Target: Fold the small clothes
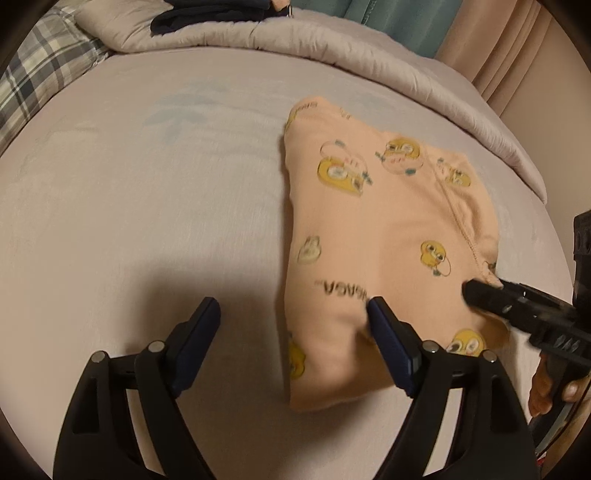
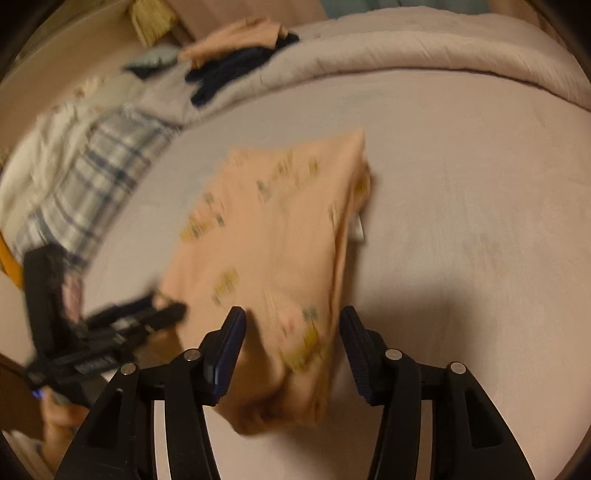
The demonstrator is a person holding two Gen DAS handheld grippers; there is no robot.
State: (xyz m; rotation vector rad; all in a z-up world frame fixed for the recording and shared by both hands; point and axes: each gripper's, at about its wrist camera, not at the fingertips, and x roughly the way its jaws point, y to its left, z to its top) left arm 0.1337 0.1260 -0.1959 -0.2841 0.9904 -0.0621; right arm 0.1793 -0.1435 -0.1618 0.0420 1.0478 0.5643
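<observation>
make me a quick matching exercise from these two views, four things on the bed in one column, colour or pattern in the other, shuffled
Things:
1. folded garment
2. pillow
3. pile of clothes on the quilt
4. bed sheet

Colour or pattern:
A. dark navy
B. pale pinkish grey, plain
C. peach with yellow duck prints
D. blue and white plaid

Pairs: 1-C, 2-D, 3-A, 4-B

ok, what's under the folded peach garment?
The peach garment lies flat on the pale bed sheet, which shows all around it. A white tag pokes from its edge. Anything between its layers or beneath it is covered.
</observation>
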